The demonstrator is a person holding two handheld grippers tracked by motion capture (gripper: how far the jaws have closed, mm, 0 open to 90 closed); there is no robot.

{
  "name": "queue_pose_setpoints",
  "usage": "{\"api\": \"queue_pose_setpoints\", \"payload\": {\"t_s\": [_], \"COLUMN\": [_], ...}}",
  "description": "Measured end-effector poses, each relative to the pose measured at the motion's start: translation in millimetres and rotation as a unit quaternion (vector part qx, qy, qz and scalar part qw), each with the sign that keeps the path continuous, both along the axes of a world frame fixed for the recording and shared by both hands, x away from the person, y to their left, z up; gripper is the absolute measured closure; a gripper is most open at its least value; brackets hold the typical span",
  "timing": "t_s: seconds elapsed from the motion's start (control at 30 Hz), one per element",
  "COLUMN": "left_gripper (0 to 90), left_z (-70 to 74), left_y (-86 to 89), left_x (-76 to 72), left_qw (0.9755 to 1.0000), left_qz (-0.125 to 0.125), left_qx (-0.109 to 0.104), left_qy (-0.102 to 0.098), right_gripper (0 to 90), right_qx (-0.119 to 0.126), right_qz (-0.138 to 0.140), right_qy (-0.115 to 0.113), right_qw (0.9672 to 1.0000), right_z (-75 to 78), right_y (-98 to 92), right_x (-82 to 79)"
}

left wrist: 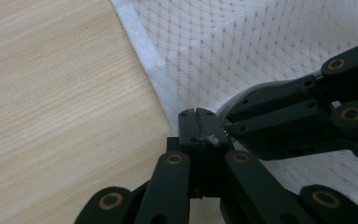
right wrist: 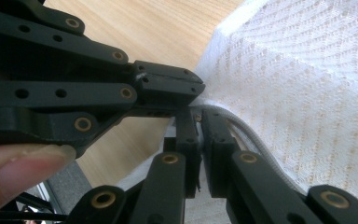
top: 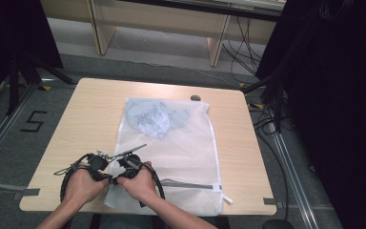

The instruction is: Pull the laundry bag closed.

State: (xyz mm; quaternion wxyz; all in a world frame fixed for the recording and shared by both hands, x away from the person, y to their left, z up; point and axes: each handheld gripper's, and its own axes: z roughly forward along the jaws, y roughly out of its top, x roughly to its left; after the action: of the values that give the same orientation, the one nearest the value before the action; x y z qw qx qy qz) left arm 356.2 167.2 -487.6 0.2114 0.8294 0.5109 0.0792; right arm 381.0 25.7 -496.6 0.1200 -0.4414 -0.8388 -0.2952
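- Right gripper (right wrist: 200, 116): in the right gripper view its two black jaws rise from the bottom edge and stand closed, clamped on the edge of the mesh laundry bag (right wrist: 307, 84), with a grey corded hem of the bag running between and past the jaw tips.
- Left gripper (left wrist: 198, 116): in the left gripper view its jaws are pressed together with no gap; a small white scrap of the bag's edge shows at the tips, so the jaws grip the bag at its near left edge.
- The two grippers meet tip to tip at that edge. In the high view both hands hold them side by side, the left gripper (top: 97, 164) just beside the right gripper (top: 128, 167).
- Mesh laundry bag (top: 181, 152): white, flat on the wooden counter (top: 86, 114), lying lengthwise from the counter's near edge toward its far edge. The grippers are at the bag's near left corner.
- Garment (top: 155, 117): a pale blue-grey crumpled cloth inside the bag, at the bag's far end, well apart from the grippers.
- Zipper (top: 190, 183): a grey line across the bag's near end, to the right of the right gripper, ending in a white pull tab (top: 227, 198) near the bag's near right corner.
- A small dark object (top: 195, 98) lies on the counter just beyond the bag's far right corner.
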Motion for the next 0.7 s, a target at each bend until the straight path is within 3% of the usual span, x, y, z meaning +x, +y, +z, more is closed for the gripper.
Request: {"api": "queue_pose_setpoints", "payload": {"t_s": [0.1, 0.17, 0.2, 0.23, 0.27, 0.3, 0.37, 0.4, 0.43, 0.47, 0.5, 0.57, 0.63, 0.7], "left_gripper": [90.0, 90.0, 90.0, 90.0, 90.0, 90.0, 90.0, 90.0, 90.0, 90.0, 90.0, 90.0, 90.0, 90.0], "left_z": [-0.8, -0.3, -0.6, -1.0, -1.0, -0.7, 0.1, -1.1, -0.8, -0.7, -0.6, -0.5, -0.9, 0.6], "left_y": [-3.6, -3.3, -3.4, -4.1, -4.5, -4.6, -3.6, -2.2, -1.9, -1.5, -1.3, -1.2, -2.0, 0.0], "left_x": [-1.6, -1.6, -1.8, -2.8, -2.9, -2.6, -2.0, -1.7, -1.8, -2.0, -2.1, -2.0, -1.8, -1.3], "left_qw": [0.9998, 0.9999, 0.9998, 0.9996, 0.9996, 0.9996, 0.9997, 0.9998, 0.9998, 0.9999, 0.9999, 0.9999, 0.9999, 0.9999], "left_qz": [0.001, -0.006, -0.008, -0.008, -0.010, -0.010, -0.009, -0.010, -0.009, -0.004, -0.004, -0.004, -0.001, -0.012], "left_qx": [0.011, 0.013, 0.014, 0.017, 0.019, 0.019, 0.019, 0.008, 0.009, 0.008, 0.006, 0.006, 0.008, 0.012], "left_qy": [-0.014, -0.009, -0.011, -0.019, -0.021, -0.018, -0.013, -0.014, -0.012, -0.013, -0.011, -0.010, -0.013, -0.004], "right_gripper": [87.2, 87.2, 87.2, 87.2, 87.2, 87.2, 87.2, 87.2, 87.1, 87.1, 87.1, 87.1, 87.2, 87.1], "right_qx": [0.004, 0.001, -0.006, -0.014, -0.009, -0.013, -0.016, -0.014, -0.004, -0.007, -0.005, -0.014, -0.005, -0.007], "right_qz": [0.006, 0.003, 0.014, 0.011, -0.004, 0.014, 0.004, 0.004, -0.009, 0.003, -0.011, -0.004, -0.009, -0.010], "right_qy": [-0.001, 0.014, 0.009, -0.012, -0.011, -0.024, -0.008, -0.004, -0.003, -0.007, -0.007, -0.021, -0.017, -0.016], "right_qw": [1.0000, 0.9999, 0.9998, 0.9998, 0.9999, 0.9995, 0.9998, 0.9999, 1.0000, 0.9999, 0.9999, 0.9997, 0.9998, 0.9998], "right_z": [-0.8, 0.7, 0.7, -1.2, 0.1, -1.2, 0.4, 1.4, 2.1, 1.7, 2.4, 2.1, 3.3, 3.7], "right_y": [-1.2, -2.4, -5.3, -6.4, -5.9, -9.6, -10.0, -9.5, -7.7, -9.1, -8.0, -9.4, -9.6, -10.9], "right_x": [-0.3, -0.1, 1.0, 1.5, 0.9, 3.5, 2.2, 1.3, 0.7, 1.1, 0.5, 1.1, -0.2, -0.6]}}
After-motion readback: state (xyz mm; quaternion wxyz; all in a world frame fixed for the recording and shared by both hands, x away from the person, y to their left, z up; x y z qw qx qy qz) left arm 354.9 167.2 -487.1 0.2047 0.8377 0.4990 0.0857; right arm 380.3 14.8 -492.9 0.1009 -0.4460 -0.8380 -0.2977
